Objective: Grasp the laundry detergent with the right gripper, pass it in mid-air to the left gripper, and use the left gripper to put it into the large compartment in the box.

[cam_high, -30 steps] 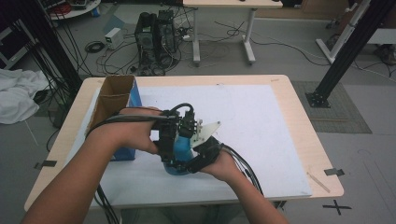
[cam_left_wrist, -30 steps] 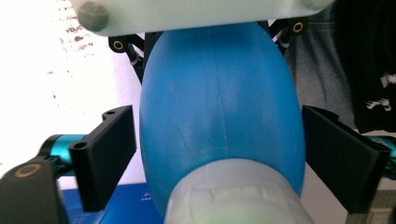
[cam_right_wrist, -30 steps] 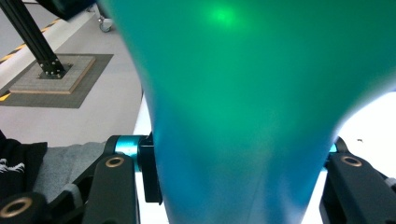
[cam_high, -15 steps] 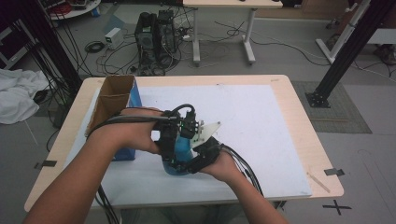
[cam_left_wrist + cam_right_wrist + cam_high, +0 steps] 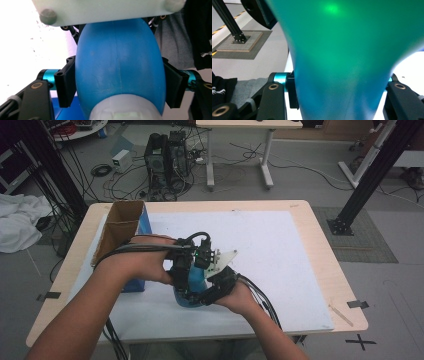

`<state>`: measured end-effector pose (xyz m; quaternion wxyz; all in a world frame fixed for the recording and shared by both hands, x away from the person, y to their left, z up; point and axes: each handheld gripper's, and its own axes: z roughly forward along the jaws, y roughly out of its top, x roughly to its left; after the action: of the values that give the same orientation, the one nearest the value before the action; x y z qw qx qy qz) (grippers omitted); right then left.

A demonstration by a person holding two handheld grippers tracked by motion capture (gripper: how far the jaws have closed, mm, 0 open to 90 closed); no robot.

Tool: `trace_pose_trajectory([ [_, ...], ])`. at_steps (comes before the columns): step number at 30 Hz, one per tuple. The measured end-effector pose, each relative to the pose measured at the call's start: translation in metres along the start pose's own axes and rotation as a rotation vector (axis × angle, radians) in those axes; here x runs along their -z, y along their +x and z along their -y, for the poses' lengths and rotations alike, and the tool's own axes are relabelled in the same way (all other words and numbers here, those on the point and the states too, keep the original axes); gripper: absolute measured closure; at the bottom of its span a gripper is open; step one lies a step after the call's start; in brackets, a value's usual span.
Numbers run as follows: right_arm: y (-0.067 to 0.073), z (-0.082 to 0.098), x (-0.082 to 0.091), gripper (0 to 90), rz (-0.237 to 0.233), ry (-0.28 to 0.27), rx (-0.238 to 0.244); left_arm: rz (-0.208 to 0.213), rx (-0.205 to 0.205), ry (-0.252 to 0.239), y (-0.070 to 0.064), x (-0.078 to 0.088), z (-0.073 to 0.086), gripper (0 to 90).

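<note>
Hands are meeting at lower centre of the frame — the left gripper (image 5: 186,276) and right gripper (image 5: 212,290) are both clamping the blue bulb (image 5: 118,67), jaws pressing its sides. Judging by this, a two-handed hold is underway — next, one side probably needs to loosen before the bulb can be passed or set down.

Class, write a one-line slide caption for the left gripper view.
Left tongs clamp a blue rubber bulb by its sides, above the white table mat.

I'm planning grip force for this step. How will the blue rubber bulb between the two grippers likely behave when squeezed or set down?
The blue bulb looks smooth and egg-shaped, so it may slip from flat pads and roll if laid down. It is probably soft, hollow and light. Both the left gripper and right gripper clamp it, which suggests it needs steadying.
</note>
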<state>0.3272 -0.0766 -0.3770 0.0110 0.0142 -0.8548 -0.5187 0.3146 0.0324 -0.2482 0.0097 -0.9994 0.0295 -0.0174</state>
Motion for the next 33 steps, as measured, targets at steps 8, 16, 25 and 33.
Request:
trace_pose_trajectory([
  [8,0.0001,0.0001,-0.0002,44.0,-0.001,0.001,-0.001,0.004,0.010,0.007,0.0001,-0.0007,-0.0002,29.1],
  [16,-0.0005,0.0000,-0.0001,44.1,-0.006,0.005,-0.006,0.001,0.005,0.020,0.0023,-0.0024,-0.0006,32.1],
  [25,-0.0012,0.0001,0.0002,44.2,0.006,-0.004,-0.002,-0.023,0.019,0.009,-0.0003,0.0002,0.0000,37.6],
  [33,0.0016,0.0000,0.0010,43.9,0.000,0.011,-0.017,-0.061,0.002,0.024,-0.0012,0.0009,-0.0018,38.3],
])
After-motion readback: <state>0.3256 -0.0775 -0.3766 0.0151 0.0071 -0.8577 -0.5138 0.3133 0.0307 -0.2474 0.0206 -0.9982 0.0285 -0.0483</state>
